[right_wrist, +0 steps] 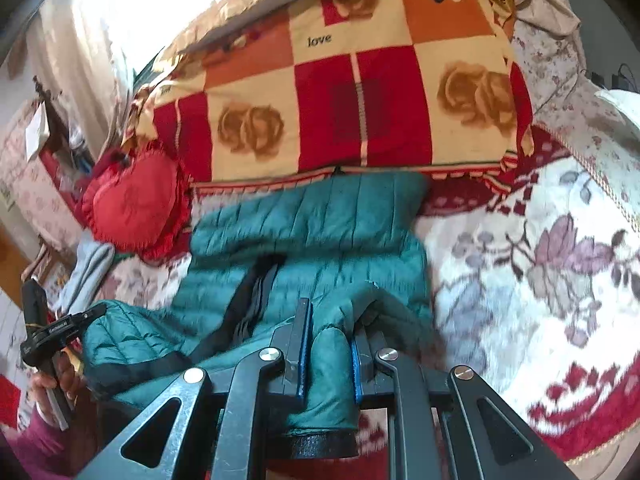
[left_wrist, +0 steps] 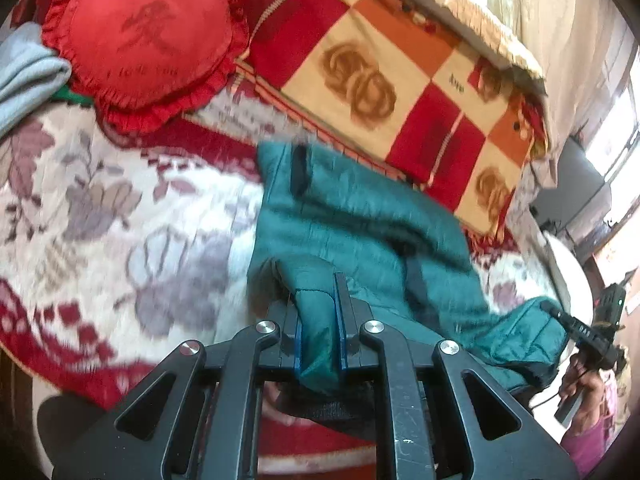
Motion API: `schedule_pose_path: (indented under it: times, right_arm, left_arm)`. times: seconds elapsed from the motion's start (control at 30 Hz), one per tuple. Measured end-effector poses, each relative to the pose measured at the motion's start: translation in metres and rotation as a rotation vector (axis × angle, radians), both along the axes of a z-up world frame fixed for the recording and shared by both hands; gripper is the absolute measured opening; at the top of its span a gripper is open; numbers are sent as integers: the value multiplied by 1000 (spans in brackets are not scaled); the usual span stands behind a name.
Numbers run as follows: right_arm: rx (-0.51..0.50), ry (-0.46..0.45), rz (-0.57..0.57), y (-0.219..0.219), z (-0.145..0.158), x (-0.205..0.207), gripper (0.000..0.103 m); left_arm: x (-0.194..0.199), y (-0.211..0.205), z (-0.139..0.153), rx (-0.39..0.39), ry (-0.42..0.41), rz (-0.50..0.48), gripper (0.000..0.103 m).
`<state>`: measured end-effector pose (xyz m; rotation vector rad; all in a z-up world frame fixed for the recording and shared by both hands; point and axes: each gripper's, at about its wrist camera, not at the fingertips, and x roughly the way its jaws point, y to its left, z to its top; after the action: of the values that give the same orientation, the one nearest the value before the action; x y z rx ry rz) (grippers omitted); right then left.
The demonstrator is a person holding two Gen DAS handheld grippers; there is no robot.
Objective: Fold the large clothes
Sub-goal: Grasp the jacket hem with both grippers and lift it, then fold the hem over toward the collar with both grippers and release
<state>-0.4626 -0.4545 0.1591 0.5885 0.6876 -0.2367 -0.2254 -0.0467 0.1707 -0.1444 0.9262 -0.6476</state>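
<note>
A teal quilted jacket (left_wrist: 360,216) with black trim lies on a floral blanket (left_wrist: 100,208) on a bed. My left gripper (left_wrist: 318,284) is shut on a fold of the jacket near its edge. My right gripper (right_wrist: 330,320) is shut on another fold, a sleeve end with a black cuff. The jacket (right_wrist: 312,240) spreads away from both grippers toward the pillows. The right gripper also shows in the left wrist view (left_wrist: 560,316) at the jacket's far corner. The left gripper shows in the right wrist view (right_wrist: 92,314).
A red heart cushion (left_wrist: 144,40) lies at the head of the bed. A checked red, orange and cream rose cover (right_wrist: 352,96) lies behind the jacket. A grey cloth (left_wrist: 24,76) sits beside the cushion. The floral blanket (right_wrist: 540,272) stretches to the right.
</note>
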Motion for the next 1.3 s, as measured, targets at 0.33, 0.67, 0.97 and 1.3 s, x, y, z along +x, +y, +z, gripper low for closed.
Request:
schedule_pose_path:
  times: [0.33,0.67,0.97,1.3]
  right_arm:
    - [-74,14,-75,-41,15,67,14]
    - [-85,109,-139,-83,-4,145,14]
    - [-49,191,-175,-118,-38,204,14]
    - [77,223,-268,-144,-98,238,21]
  left_arm:
    - [69,-47,11,-6,-24,82,11]
    - [141,-87,-8,50,24,157,11]
    - [197,-105,-46,83,102,209,11]
    - [237,-125,-87,70,170,224,15]
